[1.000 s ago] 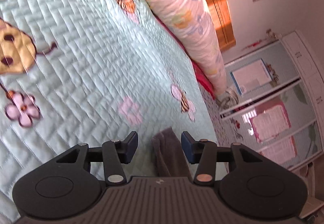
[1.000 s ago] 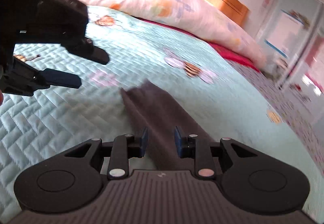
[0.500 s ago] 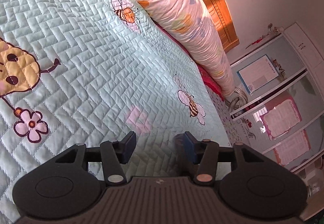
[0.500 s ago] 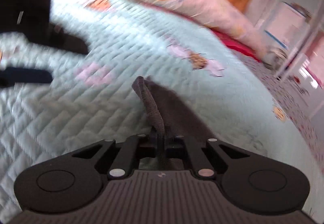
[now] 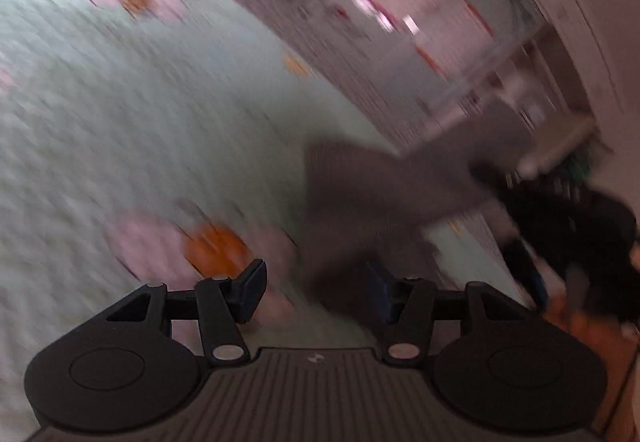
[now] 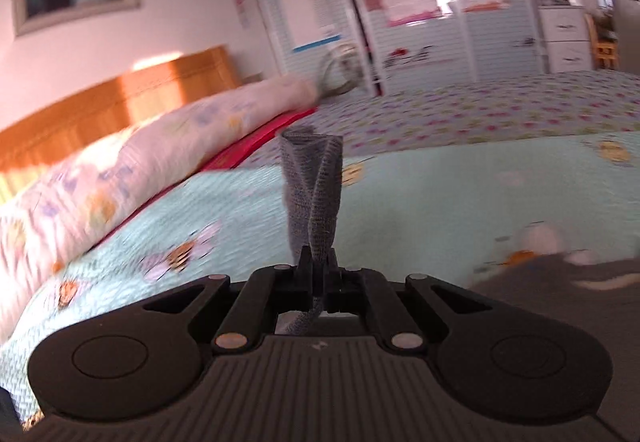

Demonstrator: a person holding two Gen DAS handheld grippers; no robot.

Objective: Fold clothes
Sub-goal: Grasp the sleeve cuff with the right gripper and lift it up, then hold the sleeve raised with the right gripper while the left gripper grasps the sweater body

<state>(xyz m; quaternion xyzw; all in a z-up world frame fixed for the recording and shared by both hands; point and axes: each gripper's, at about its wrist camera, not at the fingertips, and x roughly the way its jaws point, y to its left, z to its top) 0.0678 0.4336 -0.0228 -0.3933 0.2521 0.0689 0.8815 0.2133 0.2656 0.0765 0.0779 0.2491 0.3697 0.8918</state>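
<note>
Pinching a fold of the grey cloth point(image 6: 314, 198), the right gripper point(image 6: 319, 274) is holding it above the quilt point(image 6: 440, 194); the left gripper point(image 5: 316, 288) is standing spread, its jaws just widened, cloth lying ahead-right, unclamped.

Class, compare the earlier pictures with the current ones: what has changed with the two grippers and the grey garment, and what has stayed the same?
The right gripper closed on the grey garment and lifted its edge off the quilt. The left gripper swung towards the cloth, jaws opening a little further, gripping nothing. The pillow stays put.
</note>
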